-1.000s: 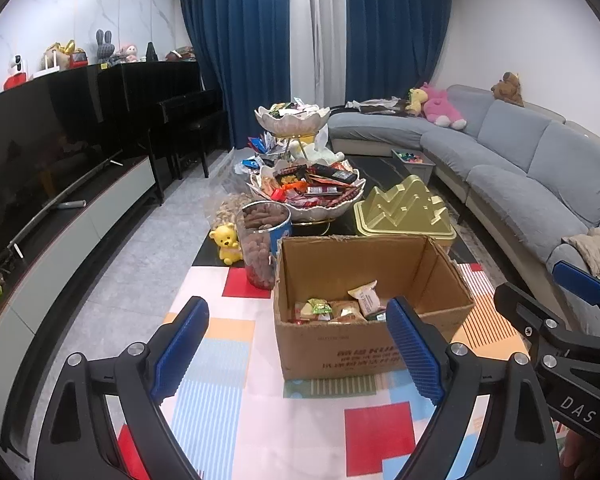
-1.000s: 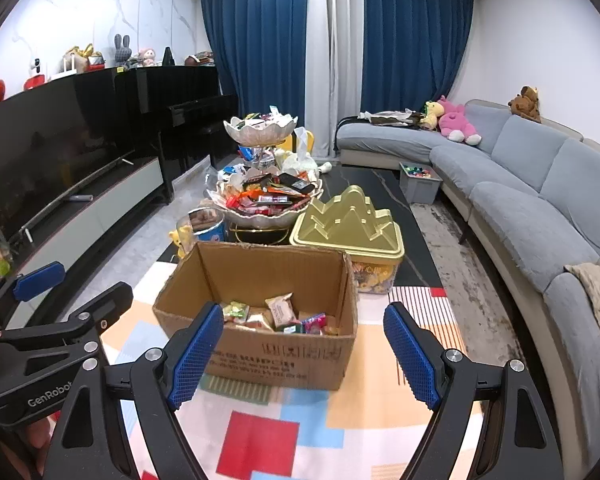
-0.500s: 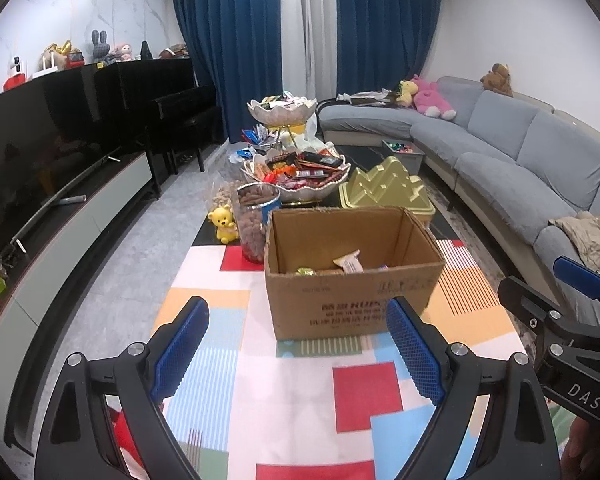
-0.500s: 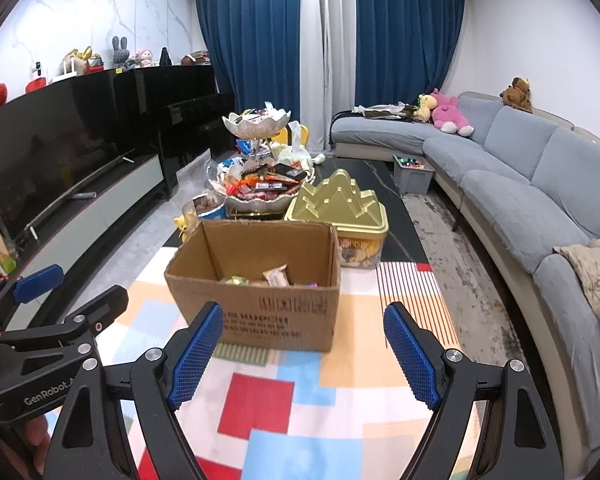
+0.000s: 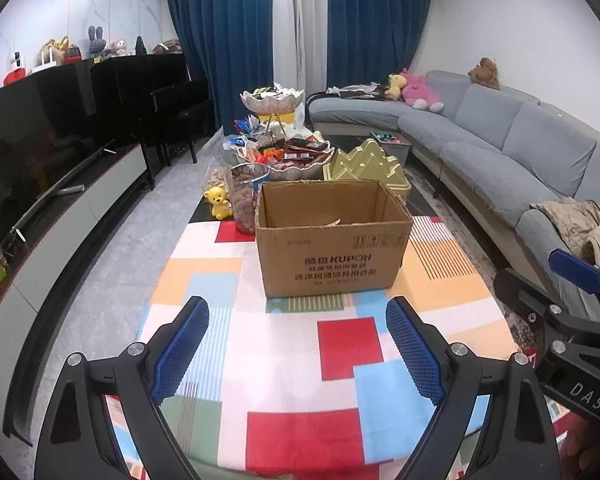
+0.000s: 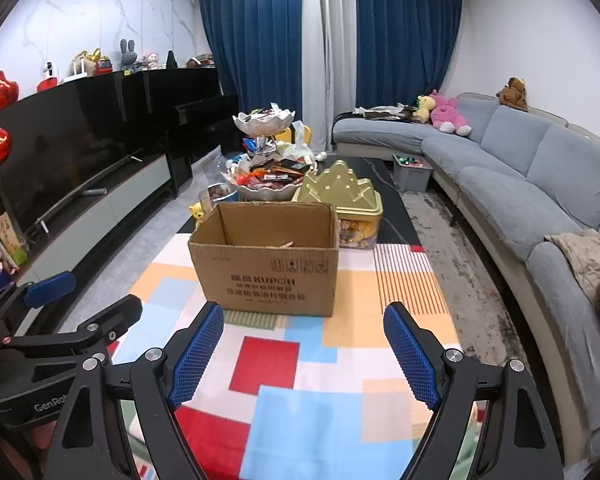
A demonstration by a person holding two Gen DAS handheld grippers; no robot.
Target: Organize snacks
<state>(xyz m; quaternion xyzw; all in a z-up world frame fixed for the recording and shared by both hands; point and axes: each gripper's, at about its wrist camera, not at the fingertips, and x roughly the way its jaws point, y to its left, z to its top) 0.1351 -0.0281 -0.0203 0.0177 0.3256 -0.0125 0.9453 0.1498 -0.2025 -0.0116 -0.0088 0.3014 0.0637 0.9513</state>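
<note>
An open cardboard box point(image 5: 332, 252) point(image 6: 266, 276) stands on the colourful patchwork tablecloth point(image 5: 300, 360) point(image 6: 312, 364); only a sliver of the snack packets inside shows over its rim. Behind it a two-tier bowl stand piled with snacks point(image 5: 286, 156) point(image 6: 266, 178) and a gold mountain-shaped tin point(image 5: 366, 166) point(image 6: 340, 194) sit on the dark table. My left gripper point(image 5: 298, 348) is open and empty, well short of the box. The right gripper point(image 6: 304, 352) is open and empty too, beside it.
A clear jar of nuts point(image 5: 244, 196) and a yellow bear figure point(image 5: 219, 202) stand left of the box. A grey sofa point(image 5: 500, 160) with a blanket point(image 6: 592, 256) runs along the right. A TV unit point(image 5: 60, 216) lines the left wall.
Both grippers have pulled back from the box, which now looks smaller and farther off; the snacks inside have dropped out of sight behind its rim. Jaws unchanged.
</note>
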